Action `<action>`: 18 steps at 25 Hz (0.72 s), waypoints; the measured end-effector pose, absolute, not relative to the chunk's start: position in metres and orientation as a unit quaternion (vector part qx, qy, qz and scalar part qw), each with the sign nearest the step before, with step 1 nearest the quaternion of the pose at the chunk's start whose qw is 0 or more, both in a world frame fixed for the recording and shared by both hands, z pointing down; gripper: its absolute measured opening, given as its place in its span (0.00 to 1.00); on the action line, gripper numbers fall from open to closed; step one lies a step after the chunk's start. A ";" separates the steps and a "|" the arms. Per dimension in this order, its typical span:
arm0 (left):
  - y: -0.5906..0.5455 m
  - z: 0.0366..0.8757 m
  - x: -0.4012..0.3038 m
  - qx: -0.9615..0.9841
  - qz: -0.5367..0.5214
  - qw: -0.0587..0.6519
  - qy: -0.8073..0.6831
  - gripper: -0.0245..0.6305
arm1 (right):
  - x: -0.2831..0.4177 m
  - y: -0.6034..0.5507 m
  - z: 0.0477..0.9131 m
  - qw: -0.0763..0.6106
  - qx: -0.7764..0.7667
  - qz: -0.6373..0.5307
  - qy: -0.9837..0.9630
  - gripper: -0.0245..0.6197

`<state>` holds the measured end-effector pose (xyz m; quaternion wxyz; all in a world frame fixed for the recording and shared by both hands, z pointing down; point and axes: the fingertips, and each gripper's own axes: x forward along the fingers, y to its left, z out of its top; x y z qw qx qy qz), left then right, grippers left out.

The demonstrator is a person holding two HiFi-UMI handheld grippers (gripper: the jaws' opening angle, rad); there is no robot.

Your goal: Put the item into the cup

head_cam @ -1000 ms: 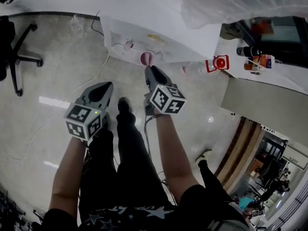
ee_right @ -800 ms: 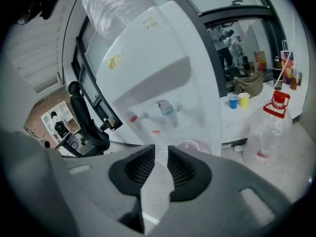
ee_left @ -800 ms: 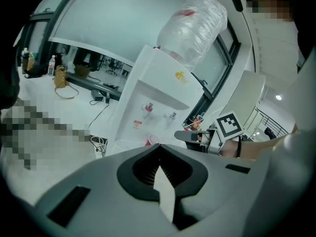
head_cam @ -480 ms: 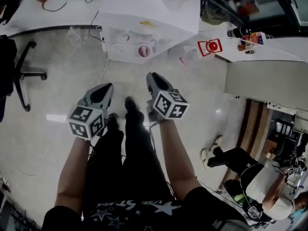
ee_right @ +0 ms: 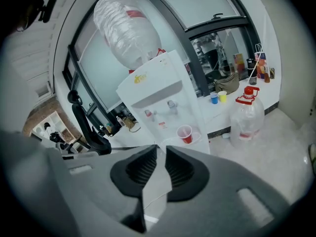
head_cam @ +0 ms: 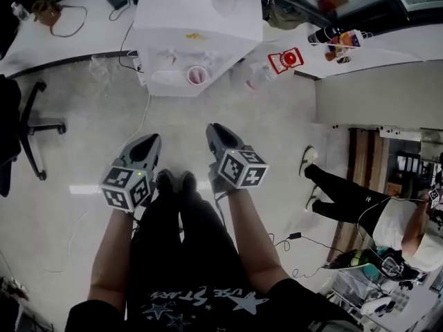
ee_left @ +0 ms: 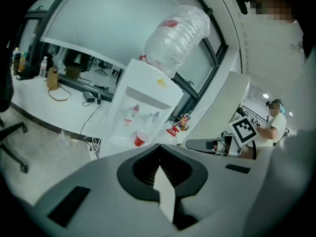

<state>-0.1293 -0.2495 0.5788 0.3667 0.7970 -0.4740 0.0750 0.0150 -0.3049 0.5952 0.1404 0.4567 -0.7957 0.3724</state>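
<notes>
A red cup (head_cam: 196, 76) stands on the drip tray of a white water dispenser (head_cam: 201, 26), well ahead of both grippers across bare floor. It also shows in the left gripper view (ee_left: 141, 138) and the right gripper view (ee_right: 185, 133). My left gripper (head_cam: 154, 139) is held low in front of my legs, its jaw tips touching (ee_left: 159, 146) with nothing between them. My right gripper (head_cam: 213, 128) is beside it, its tips (ee_right: 161, 149) a narrow slit apart and empty. No loose item shows in either gripper.
A water jug with a red cap (head_cam: 285, 61) sits on the floor right of the dispenser. An office chair (head_cam: 28, 126) stands at the left. Cables (head_cam: 142, 113) trail over the floor. Another person (head_cam: 360, 203) stands at the right. White counters (head_cam: 62, 33) flank the dispenser.
The dispenser and cup have slid up and left in the head view and look farther off. A person has come into view at the right. Both grippers keep their pose.
</notes>
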 end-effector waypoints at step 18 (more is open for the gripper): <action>-0.183 0.530 -0.068 0.816 0.078 0.324 -0.473 0.05 | 0.040 -0.233 0.559 0.115 0.407 0.378 -0.823 0.04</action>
